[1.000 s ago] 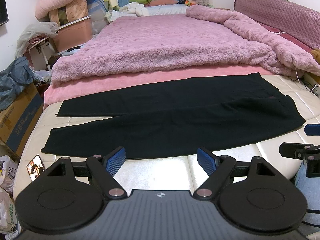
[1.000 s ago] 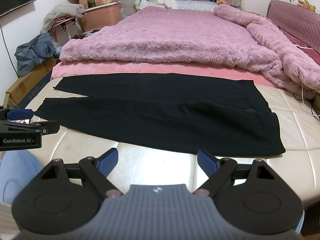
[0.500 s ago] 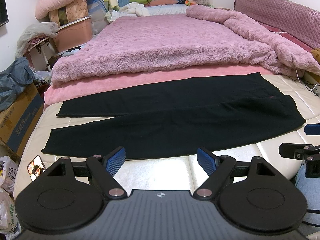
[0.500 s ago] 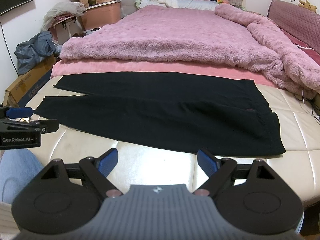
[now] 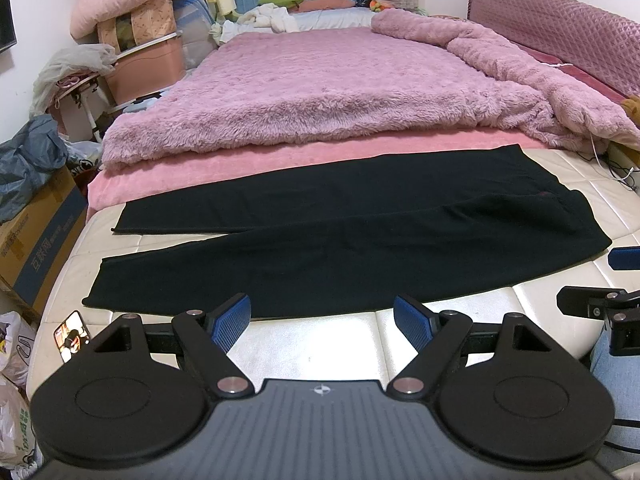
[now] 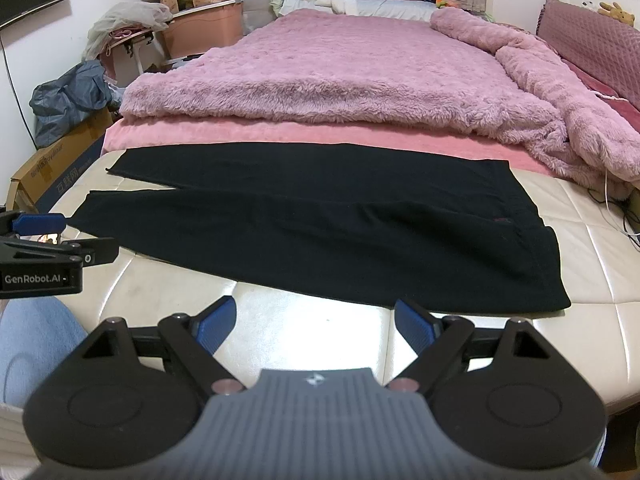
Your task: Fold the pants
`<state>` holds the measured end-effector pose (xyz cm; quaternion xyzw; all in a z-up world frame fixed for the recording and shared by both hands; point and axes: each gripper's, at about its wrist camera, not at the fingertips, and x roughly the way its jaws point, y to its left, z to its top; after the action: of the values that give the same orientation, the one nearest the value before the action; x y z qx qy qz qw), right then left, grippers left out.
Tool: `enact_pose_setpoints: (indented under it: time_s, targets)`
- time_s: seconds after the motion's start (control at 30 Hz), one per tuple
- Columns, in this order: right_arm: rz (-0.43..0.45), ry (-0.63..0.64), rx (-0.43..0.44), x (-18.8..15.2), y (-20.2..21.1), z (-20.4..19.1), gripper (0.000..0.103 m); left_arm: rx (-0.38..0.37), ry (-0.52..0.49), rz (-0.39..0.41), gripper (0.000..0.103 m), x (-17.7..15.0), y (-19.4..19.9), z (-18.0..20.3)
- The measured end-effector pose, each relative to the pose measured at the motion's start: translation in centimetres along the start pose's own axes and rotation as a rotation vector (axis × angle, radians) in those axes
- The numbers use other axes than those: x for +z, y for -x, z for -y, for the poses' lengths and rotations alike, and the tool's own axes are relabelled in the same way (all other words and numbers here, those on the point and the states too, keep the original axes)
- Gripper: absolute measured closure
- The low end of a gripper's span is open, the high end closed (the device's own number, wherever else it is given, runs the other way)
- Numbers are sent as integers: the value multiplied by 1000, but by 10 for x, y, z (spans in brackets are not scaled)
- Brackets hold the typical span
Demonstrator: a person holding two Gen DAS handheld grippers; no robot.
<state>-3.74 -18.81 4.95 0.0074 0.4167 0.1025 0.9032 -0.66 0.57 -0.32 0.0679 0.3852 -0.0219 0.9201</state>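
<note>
Black pants (image 5: 340,232) lie flat across the cream mattress (image 5: 320,344), legs to the left and waist to the right; they also show in the right wrist view (image 6: 320,232). My left gripper (image 5: 322,318) is open and empty, hovering just short of the pants' near edge. My right gripper (image 6: 316,322) is open and empty, near the waist end of the near edge. Each gripper shows at the side of the other's view: the right one (image 5: 600,280) and the left one (image 6: 44,244).
A fluffy pink blanket (image 5: 340,92) covers the bed behind the pants. A phone (image 5: 70,336) lies on the mattress's near left corner. Cardboard boxes (image 5: 36,236), bags and storage bins stand left of the bed. Cables (image 6: 624,216) hang at the right edge.
</note>
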Motion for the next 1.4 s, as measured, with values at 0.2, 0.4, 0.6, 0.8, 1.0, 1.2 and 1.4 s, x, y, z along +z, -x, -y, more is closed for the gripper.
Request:
enact_pose_setpoints:
  time_s: [0.2, 0.4, 0.6, 0.8, 1.0, 1.2, 1.4]
  targets:
    - [1, 2, 0, 0, 0, 0, 20, 0, 0, -1, 8, 0, 0, 0]
    - [0, 2, 2, 0, -1, 0, 20, -2, -4, -4, 8, -4, -4, -5]
    - [45, -5, 17, -1, -1, 15, 21, -10, -45, 16, 18, -2, -16, -15]
    - [170, 86, -11, 0, -5, 51, 21, -61, -158, 63, 22, 4, -40, -29]
    - [109, 178, -66, 3, -42, 104, 22, -103, -358, 25, 35, -3, -80, -39]
    - [-55, 303, -116, -2, -94, 157, 49, -43, -506, -111, 36, -21, -131, -48]
    - [-155, 150, -206, -1, -135, 229, 59, -26, -444, -228, 38, -30, -165, -73]
